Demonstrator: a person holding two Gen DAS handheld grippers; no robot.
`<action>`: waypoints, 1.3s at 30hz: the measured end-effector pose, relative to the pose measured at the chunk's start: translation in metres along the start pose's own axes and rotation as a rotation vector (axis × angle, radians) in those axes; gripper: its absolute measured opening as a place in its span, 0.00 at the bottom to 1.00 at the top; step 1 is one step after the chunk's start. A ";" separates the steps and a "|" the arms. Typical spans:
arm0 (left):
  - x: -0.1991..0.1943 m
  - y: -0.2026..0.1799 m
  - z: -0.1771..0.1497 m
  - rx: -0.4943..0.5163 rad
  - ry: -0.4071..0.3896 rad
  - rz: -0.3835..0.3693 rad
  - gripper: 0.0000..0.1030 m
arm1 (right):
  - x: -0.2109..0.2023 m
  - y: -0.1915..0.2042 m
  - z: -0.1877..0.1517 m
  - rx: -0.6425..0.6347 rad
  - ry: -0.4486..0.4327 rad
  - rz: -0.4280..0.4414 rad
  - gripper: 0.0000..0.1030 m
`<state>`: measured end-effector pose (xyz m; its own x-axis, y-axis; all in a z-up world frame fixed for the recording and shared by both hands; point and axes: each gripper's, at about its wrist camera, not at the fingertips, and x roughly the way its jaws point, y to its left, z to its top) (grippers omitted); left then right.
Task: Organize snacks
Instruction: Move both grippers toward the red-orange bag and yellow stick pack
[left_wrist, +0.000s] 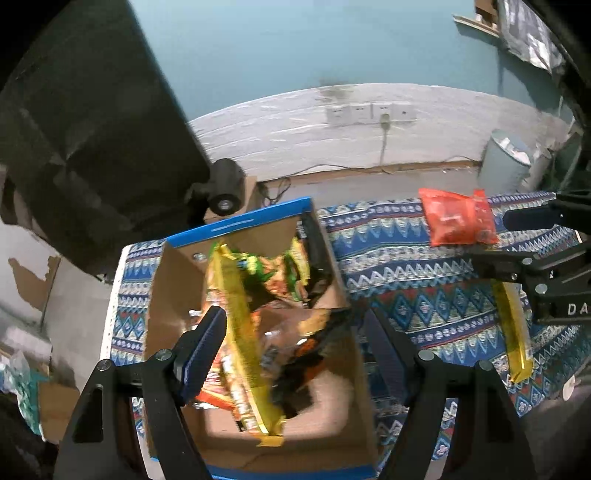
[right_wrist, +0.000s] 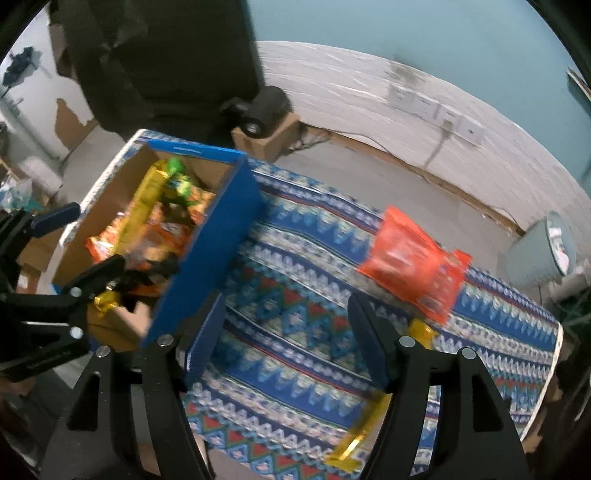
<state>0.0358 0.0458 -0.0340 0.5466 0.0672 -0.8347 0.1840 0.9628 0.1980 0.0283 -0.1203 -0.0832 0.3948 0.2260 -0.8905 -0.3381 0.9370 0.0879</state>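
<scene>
A blue-edged cardboard box stands on the patterned table and holds several snack packs, among them a long yellow pack. My left gripper hangs open over the box, holding nothing. My right gripper is open over the cloth to the right of the box, empty. A red snack bag lies on the cloth beyond the right gripper. A yellow bar lies on the cloth by the right gripper's right finger.
The patterned blue cloth covers the table. A black camera sits on a cardboard box behind the table. A grey bin stands on the floor at the right. The table's right edge is close.
</scene>
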 end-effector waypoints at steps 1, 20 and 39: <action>0.000 -0.006 0.002 0.007 0.003 -0.010 0.76 | 0.000 -0.006 -0.003 0.007 0.003 -0.005 0.67; 0.031 -0.096 0.008 0.091 0.102 -0.109 0.78 | 0.020 -0.107 -0.077 0.165 0.091 -0.092 0.68; 0.105 -0.135 0.037 0.150 0.152 -0.124 0.78 | 0.058 -0.147 -0.035 -0.055 0.132 -0.085 0.71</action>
<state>0.0987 -0.0870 -0.1293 0.3853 0.0003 -0.9228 0.3679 0.9171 0.1539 0.0706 -0.2540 -0.1636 0.3098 0.1058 -0.9449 -0.3558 0.9345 -0.0120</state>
